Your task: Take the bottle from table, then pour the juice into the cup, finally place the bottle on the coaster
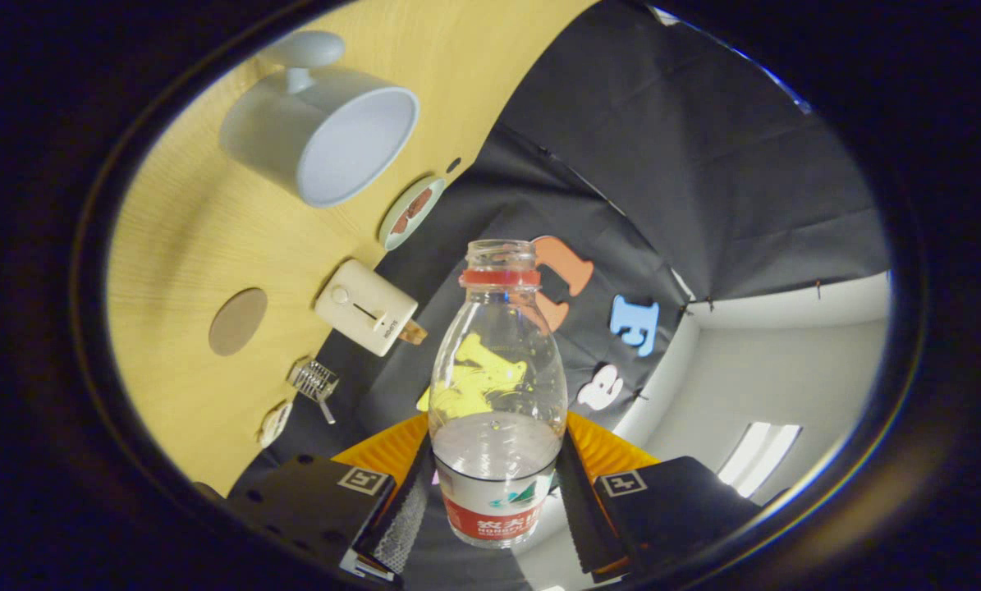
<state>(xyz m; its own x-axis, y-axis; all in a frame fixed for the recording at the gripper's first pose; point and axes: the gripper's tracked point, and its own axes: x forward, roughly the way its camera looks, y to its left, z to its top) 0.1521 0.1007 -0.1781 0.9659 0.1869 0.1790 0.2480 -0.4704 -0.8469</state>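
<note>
One table (186, 238) — view was rolled hard. One cup (322, 135) lay beyond the fingers, one coaster (237, 321) nearer, one white box (366, 307) between. One uncapped bottle (497, 369) sat clamped in the gripper (494, 501) — both fingers pressing its labelled base.

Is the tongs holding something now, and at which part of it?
Yes. The tongs are shut on the bottle, one finger on each side of its lower body at the label, well below the open neck.
</note>
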